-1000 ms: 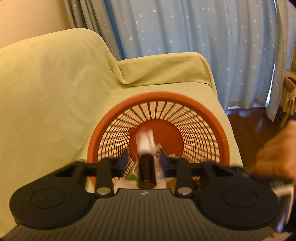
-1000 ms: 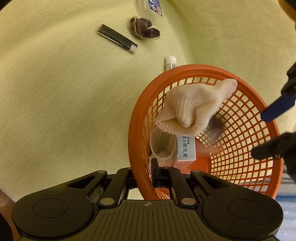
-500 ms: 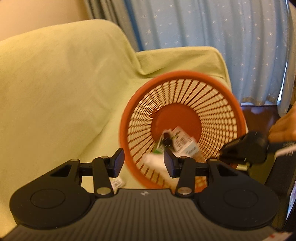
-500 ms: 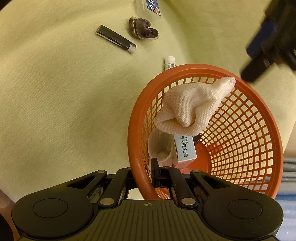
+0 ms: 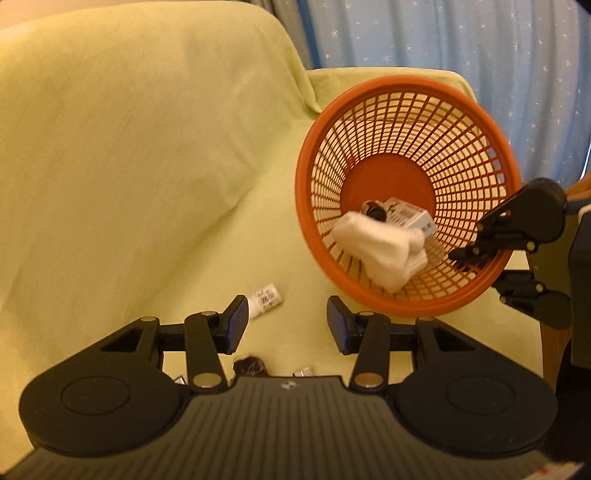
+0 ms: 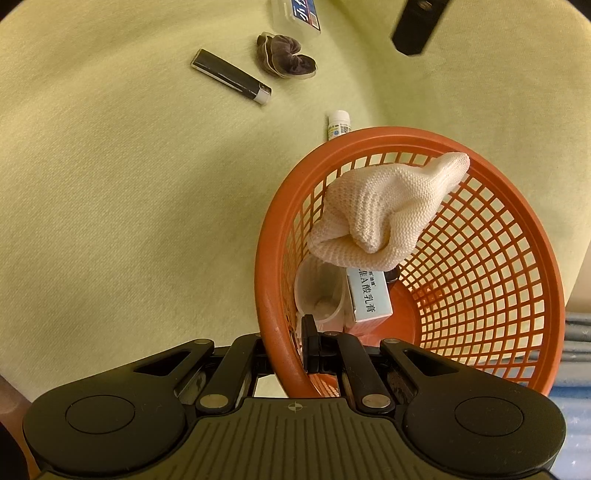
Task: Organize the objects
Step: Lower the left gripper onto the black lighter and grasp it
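At the near rim of the orange basket [image 6: 280, 258] the right gripper [image 6: 295, 354] is clamped on the plastic wall, one finger outside and one inside, the jaws drawn narrow with only the rim between them; just beyond its fingertips, inside the basket, lie a white cup [image 6: 319, 291] on its side and a pale blue box [image 6: 369, 295] printed with dark characters, the two touching; a cream knitted glove [image 6: 384, 210] is draped over them, its tip resting on the far rim; a small dark object shows between box and glove, too hidden to name; outside the basket, on the yellow-green cover [image 6: 110, 203], a small white bottle [image 6: 338, 123] lies just beside the far rim; farther off a black tube with a white cap [image 6: 231, 75] lies near a dark brown scrunchie [image 6: 286, 59], and past those a clear case with a blue label [image 6: 299, 13] is cut by the picture's edge; the left gripper [image 5: 286, 325] hangs over the cover with its jaws partly apart and nothing between them; under its fingers the scrunchie and two small pieces peek out, and close ahead, beside its left finger [image 5: 234, 325], lies the white bottle; beyond, the basket stands tilted toward the camera; behind it rise the covered sofa back and a blue curtain [image 5: 480, 40] dotted with white stars
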